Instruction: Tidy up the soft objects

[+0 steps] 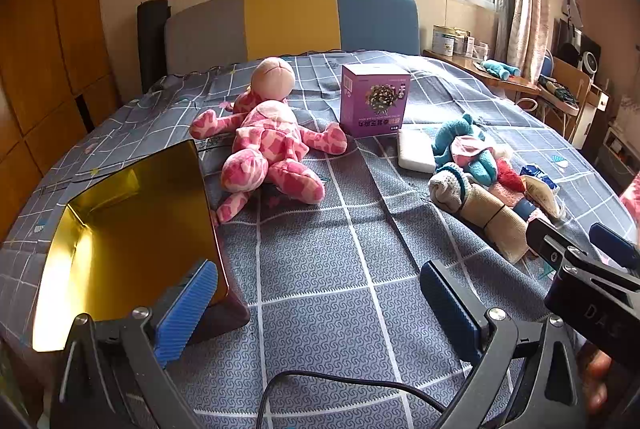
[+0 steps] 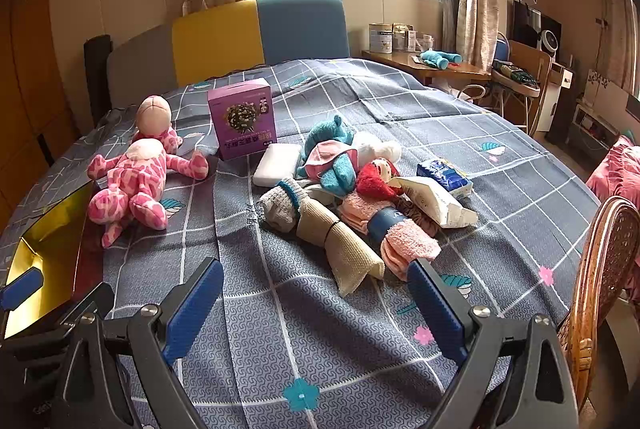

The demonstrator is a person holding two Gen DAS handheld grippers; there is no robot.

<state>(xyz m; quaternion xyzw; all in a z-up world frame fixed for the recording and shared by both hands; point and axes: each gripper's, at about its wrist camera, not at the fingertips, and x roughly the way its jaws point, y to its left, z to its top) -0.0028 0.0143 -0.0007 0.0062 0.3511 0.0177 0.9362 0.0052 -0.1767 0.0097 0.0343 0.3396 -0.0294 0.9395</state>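
Note:
A pink spotted plush toy (image 1: 272, 145) (image 2: 136, 181) lies on the grey checked bedspread (image 1: 340, 261). To its left an open box with a gold lining (image 1: 124, 229) (image 2: 44, 257) stands on the bed. A heap of soft things (image 2: 352, 197) (image 1: 484, 181) lies right of centre: a teal plush, rolled socks, a beige cloth roll (image 2: 340, 241), pink fluffy socks (image 2: 404, 245). My left gripper (image 1: 316, 309) is open above bare bedspread, its left finger before the box. My right gripper (image 2: 316, 309) is open too, its right fingertip just short of the pink socks.
A purple carton (image 1: 374, 99) (image 2: 242, 117) stands behind the toys, with a white pad (image 2: 276, 159) beside it. Tissue packs (image 2: 440, 189) lie right of the heap. A wicker chair (image 2: 596, 277) stands at the bed's right edge; a desk (image 2: 440, 67) is beyond.

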